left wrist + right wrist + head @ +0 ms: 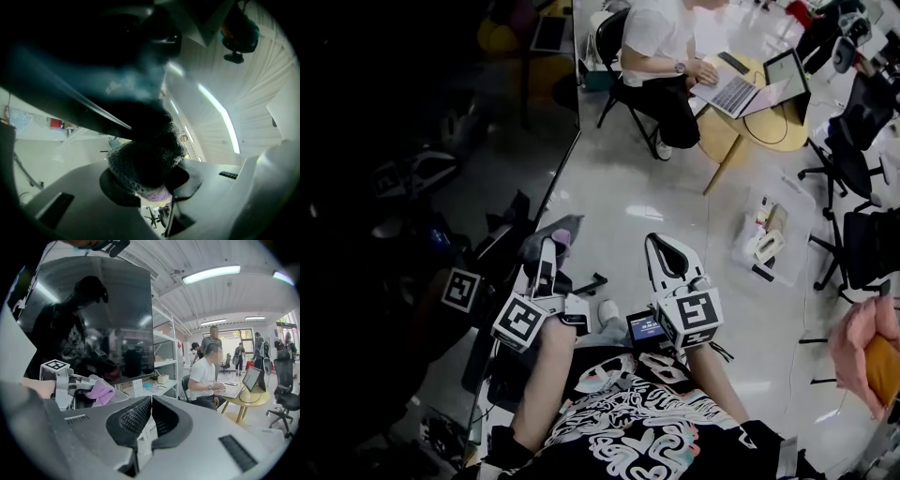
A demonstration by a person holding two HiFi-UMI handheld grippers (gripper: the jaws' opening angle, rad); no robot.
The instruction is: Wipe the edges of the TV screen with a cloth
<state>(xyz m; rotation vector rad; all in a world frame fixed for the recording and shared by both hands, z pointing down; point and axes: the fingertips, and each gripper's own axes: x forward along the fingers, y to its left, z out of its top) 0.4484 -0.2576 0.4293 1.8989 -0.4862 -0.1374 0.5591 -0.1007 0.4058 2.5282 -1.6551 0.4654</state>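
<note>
Left tool [154,183] clenched on cloth [145,157] by TV screen [441,141] edge; bunched cloth could slip, jaws scraping glass. Right tool [151,416] closed, empty.

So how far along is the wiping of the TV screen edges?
Done: the left gripper is shut on the cloth. In hand: the cloth is at the lower edge of the TV screen, while the right gripper is shut and empty. Left: nothing shows which edges are already wiped, so probably most remain.

grey-purple cloth [145,164] bunched against edge of dark tv screen [431,150].
</note>
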